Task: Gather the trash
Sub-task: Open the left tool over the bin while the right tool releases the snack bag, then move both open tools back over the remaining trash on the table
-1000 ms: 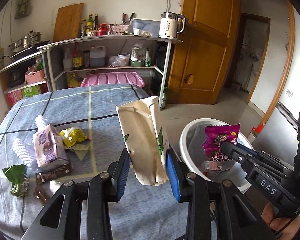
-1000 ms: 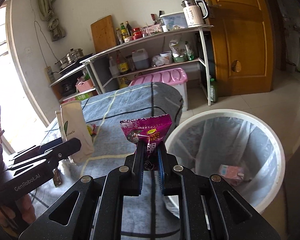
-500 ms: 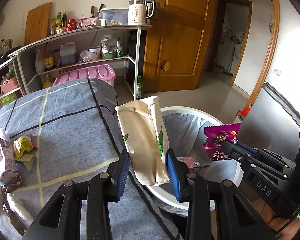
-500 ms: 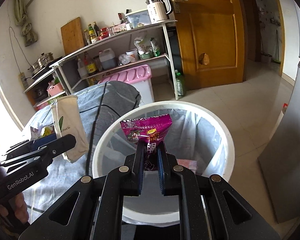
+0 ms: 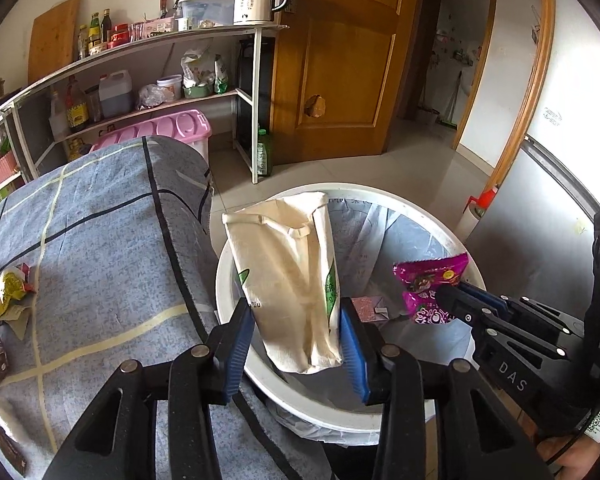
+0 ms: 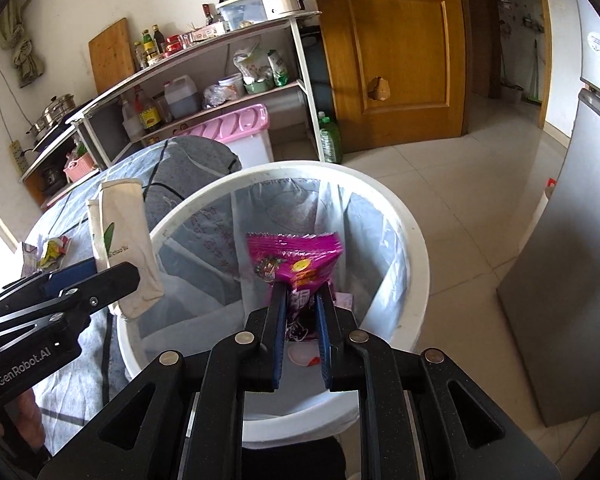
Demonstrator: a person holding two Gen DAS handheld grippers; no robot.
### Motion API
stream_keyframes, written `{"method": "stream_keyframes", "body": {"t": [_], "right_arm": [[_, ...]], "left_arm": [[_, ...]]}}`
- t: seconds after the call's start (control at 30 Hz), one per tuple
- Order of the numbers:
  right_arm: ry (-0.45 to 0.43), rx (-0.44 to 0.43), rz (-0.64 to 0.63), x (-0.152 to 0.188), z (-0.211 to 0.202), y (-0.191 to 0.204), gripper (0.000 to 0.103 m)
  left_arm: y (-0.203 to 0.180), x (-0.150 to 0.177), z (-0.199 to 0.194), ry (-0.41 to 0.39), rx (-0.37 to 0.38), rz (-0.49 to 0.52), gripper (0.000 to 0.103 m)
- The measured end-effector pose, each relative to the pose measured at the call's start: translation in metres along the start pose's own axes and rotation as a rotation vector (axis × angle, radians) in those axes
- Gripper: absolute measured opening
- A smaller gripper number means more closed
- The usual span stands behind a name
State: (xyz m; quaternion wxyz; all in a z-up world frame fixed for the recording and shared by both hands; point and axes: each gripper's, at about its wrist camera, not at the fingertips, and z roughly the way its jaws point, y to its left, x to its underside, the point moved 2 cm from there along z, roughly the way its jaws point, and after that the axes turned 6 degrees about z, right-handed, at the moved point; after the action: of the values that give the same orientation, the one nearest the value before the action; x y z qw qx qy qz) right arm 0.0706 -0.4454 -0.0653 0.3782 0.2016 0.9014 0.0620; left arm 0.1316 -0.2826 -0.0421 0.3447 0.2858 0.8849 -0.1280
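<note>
At far left on the quilted table (image 5: 100, 264), leftover wrappers (image 5: 10, 296) not yet gathered, well apart from both claws. Further right, left gripper (image 5: 296, 332) pinching a cream paper bag (image 5: 288, 276) across its lower part, long axis upright and tilted a little, bottom end hanging over the near-left rim of the white lined bin (image 5: 236, 288), partly above the edge rather than squarely over the opening. Right of that, right gripper (image 6: 302, 320) clamped on a magenta snack wrapper (image 6: 296, 264), upright, directly above the middle of the bin's mouth, a few scraps already lying at the bottom. Judged from this: straight down from the right claw lies the liner, so nearer to a clean drop; left claw probably needing a nudge rightward first, lest the bag catch the rim.
</note>
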Motion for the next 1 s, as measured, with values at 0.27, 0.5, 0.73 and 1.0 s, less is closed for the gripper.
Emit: {"method": "stream_keyframes", "body": {"t": [0.27, 0.5, 0.73, 1.0], "right_arm": [[-0.006, 0.008, 0.006, 0.002, -0.002, -0.001, 0.041], [-0.026, 0.007, -0.006, 0.001, -0.009, 0.01, 0.041], [-0.038, -0.011, -0.026, 0.003, -0.019, 0.026, 0.041], [-0.065, -0.046, -0.065, 0.006, -0.03, 0.051, 0.041]], "left_arm": [[0.006, 0.002, -0.008, -0.018, -0.015, -0.009, 0.046], [0.015, 0.005, -0.028, -0.044, -0.037, -0.021, 0.047], [0.028, 0.01, -0.05, -0.071, -0.059, -0.049, 0.047], [0.049, 0.02, -0.076, -0.101, -0.097, -0.087, 0.047]]}}
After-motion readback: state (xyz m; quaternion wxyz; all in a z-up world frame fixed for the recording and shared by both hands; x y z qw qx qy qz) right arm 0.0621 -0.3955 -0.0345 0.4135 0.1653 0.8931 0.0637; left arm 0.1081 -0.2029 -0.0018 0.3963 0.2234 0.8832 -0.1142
